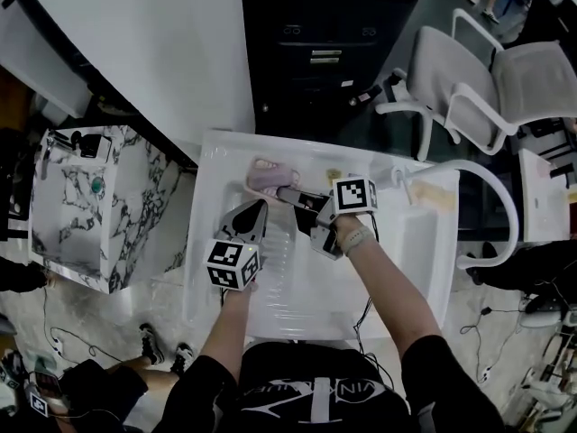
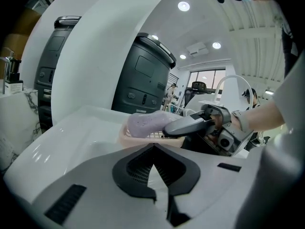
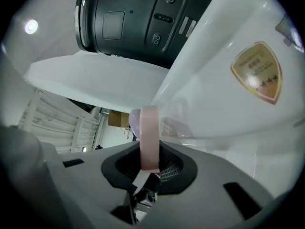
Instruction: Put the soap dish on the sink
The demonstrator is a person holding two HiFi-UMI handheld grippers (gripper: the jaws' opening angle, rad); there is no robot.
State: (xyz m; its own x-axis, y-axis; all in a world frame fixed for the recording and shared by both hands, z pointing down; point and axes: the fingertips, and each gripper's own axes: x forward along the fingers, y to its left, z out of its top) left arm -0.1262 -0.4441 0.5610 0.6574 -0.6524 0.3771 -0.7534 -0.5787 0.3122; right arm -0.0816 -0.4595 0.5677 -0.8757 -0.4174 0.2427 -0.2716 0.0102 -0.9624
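White sink (image 1: 410, 273), right hand-held gripper (image 1: 287, 193) pinching soap dish (image 3: 149, 137), left hand-held gripper (image 1: 259, 207) closed, empty

Sink basin (image 1: 306, 282) free, faucet (image 1: 514, 210) arching right

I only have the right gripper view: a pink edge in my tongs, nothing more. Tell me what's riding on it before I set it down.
Observer: A purple bar of soap lies in the pink soap dish. Your right gripper pinches the dish by its rim.
Operator: Give me its place on the sink.
Observer: In the head view it is at the far left corner of the sink, over the back ledge. I cannot tell whether it touches.
Operator: Report the left gripper.
Observer: The left gripper points at the dish from the near side, tongs together and empty.
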